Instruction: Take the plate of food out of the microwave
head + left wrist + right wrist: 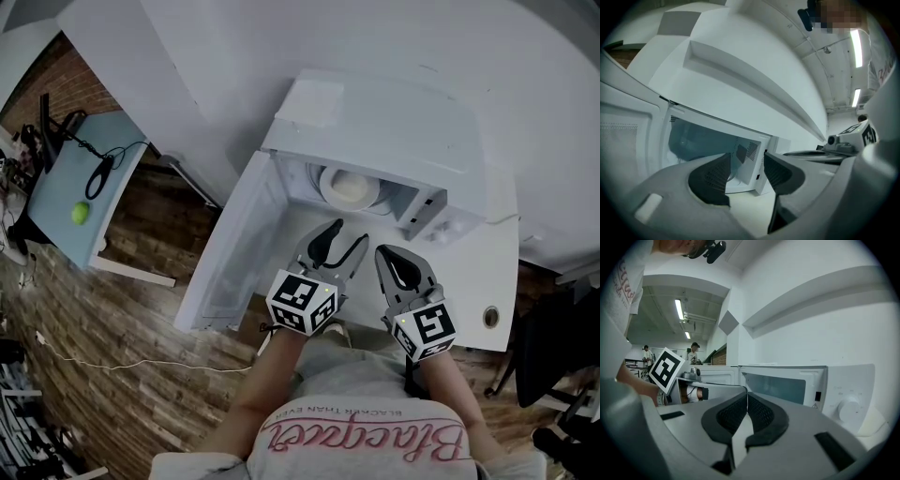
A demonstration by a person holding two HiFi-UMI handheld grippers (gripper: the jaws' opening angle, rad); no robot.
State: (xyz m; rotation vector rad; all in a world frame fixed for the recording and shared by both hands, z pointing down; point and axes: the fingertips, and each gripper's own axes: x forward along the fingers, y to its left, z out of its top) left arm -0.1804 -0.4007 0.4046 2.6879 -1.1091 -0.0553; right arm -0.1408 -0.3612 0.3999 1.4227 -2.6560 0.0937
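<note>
The left gripper (746, 168) has its jaws wide apart with nothing between them, and it points at the open microwave (375, 122). Just to its right, the right gripper (747, 404) has its jaws pressed together and empty. Ahead of both, inside the cavity, sits the white plate (349, 187), touched by neither; what lies on it is unclear. The microwave door (234, 253) hangs open to the left gripper's left. The microwave stands on a white counter (499, 281).

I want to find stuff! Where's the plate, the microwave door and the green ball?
plate (349, 187): head view, its white middle.
microwave door (230, 248): head view, middle of the open panel.
green ball (81, 213): head view, its centre.
</note>
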